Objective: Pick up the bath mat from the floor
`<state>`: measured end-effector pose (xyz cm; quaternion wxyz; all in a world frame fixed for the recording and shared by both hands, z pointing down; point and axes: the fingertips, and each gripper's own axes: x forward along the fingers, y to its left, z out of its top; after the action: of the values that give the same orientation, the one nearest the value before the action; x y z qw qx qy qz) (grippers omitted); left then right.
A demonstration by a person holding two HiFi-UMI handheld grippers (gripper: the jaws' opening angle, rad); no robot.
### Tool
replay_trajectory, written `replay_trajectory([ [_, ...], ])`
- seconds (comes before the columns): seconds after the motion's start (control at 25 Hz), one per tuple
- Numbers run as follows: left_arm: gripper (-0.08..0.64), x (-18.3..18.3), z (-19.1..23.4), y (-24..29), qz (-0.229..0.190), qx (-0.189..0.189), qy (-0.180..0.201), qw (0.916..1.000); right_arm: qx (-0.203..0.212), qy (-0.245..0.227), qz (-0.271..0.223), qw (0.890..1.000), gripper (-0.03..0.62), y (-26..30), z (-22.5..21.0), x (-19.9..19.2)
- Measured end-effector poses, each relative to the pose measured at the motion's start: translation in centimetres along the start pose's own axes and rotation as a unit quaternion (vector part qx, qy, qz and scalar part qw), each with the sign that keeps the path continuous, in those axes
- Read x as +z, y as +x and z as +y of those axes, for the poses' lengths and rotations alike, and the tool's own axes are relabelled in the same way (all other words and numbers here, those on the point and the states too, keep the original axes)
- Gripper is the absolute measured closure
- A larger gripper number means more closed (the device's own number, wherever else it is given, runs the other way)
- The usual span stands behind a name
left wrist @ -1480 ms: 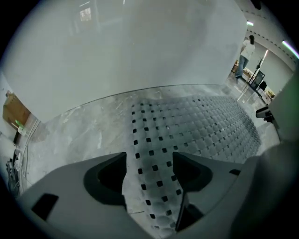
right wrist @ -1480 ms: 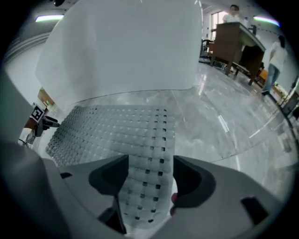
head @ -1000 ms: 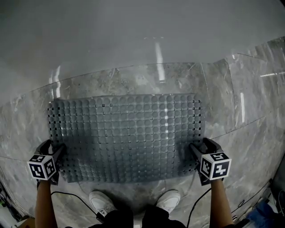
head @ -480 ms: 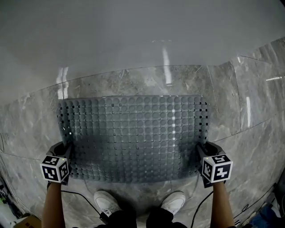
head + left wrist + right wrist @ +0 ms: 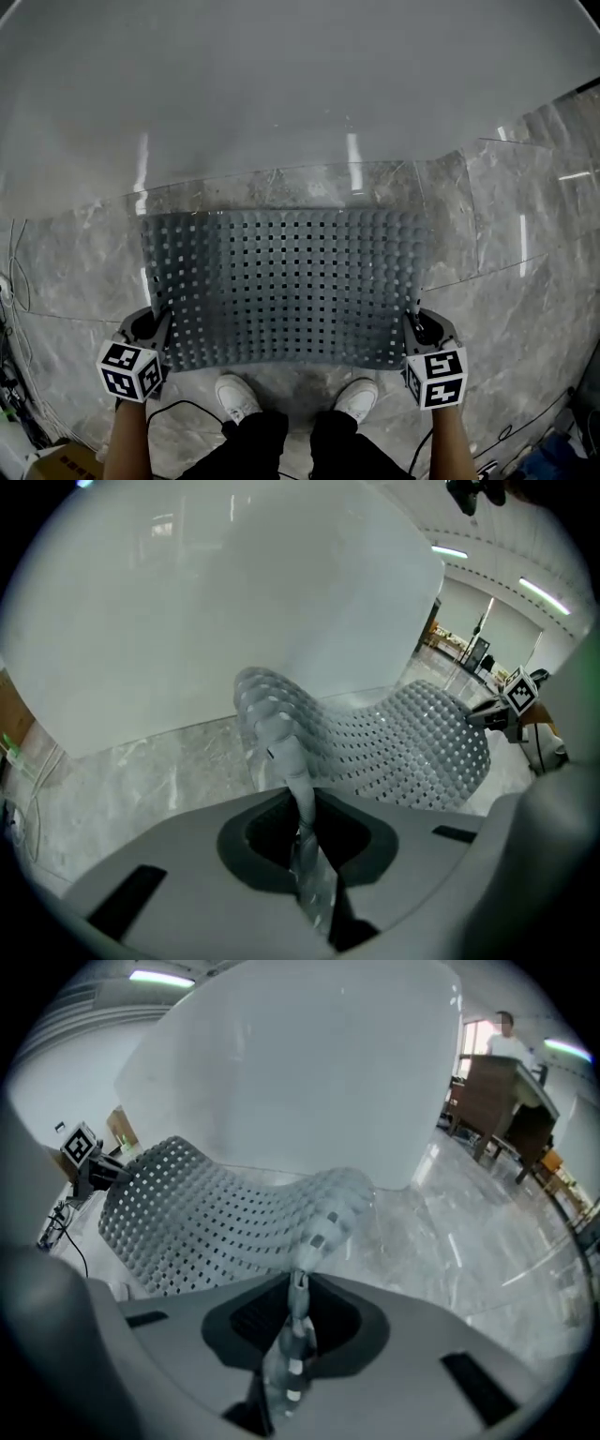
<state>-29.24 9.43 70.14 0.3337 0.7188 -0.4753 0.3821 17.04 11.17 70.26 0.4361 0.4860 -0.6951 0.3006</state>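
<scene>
The grey perforated bath mat (image 5: 291, 286) is lifted at its near edge and sags between my two grippers, above the marble floor (image 5: 506, 234). My left gripper (image 5: 155, 328) pinches the mat's near left corner. In the left gripper view the mat (image 5: 403, 742) runs into the left gripper (image 5: 305, 827), squeezed thin between jaws that are still closing. My right gripper (image 5: 412, 328) pinches the near right corner. There too the mat (image 5: 216, 1213) is pressed in the right gripper (image 5: 295, 1302) as its jaws close. The far edge of the mat lies near the wall.
A white curved wall (image 5: 281, 84) rises behind the mat. The person's two white shoes (image 5: 239, 398) stand just under the mat's near edge. Cables (image 5: 187, 412) trail on the floor by the feet, and a cardboard box (image 5: 66, 464) sits at the bottom left.
Both grippers' jaws have closed on the mat's near corners and pulled back toward the person. The near edge has come up off the floor and the mat now bows.
</scene>
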Motion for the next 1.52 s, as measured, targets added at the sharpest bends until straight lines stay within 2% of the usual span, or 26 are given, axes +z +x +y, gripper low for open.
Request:
replay_trajectory([
  [0.16, 0.520, 4.8, -2.0, -8.1, -0.026, 0.006, 0.000, 0.9996, -0.015, -0.009, -0.029, 0.999, 0.523, -8.7, -0.1, 4.4],
  [0.28, 0.520, 9.8, -3.2, -14.8, -0.056, 0.014, -0.002, 0.9983, -0.030, -0.013, -0.059, 0.998, 0.525, -16.0, -1.3, 8.5],
  [0.48, 0.520, 19.1, -5.4, -27.2, -0.117, 0.034, 0.000, 0.9926, -0.053, -0.020, -0.122, 0.991, 0.525, -28.6, -3.1, 17.2],
  [0.68, 0.520, 27.7, -8.1, -41.2, -0.165, 0.042, 0.003, 0.9854, -0.070, -0.031, -0.181, 0.980, 0.523, -43.7, -3.8, 25.9],
  [0.84, 0.520, 35.5, -9.0, -51.1, -0.228, 0.060, 0.015, 0.9718, -0.093, -0.044, -0.249, 0.963, 0.523, -54.8, -5.1, 33.6],
  [1.04, 0.520, 41.8, -9.9, -61.1, -0.290, 0.079, 0.027, 0.9534, -0.112, -0.044, -0.314, 0.942, 0.523, -65.2, -6.3, 39.1],
  [1.28, 0.520, 46.3, -12.1, -69.1, -0.351, 0.109, 0.042, 0.9290, -0.120, -0.044, -0.382, 0.915, 0.523, -73.1, -7.5, 43.0],
  [1.52, 0.520, 48.5, -13.7, -75.5, -0.396, 0.133, 0.040, 0.9075, -0.120, -0.042, -0.425, 0.896, 0.523, -79.3, -8.6, 44.9],
])
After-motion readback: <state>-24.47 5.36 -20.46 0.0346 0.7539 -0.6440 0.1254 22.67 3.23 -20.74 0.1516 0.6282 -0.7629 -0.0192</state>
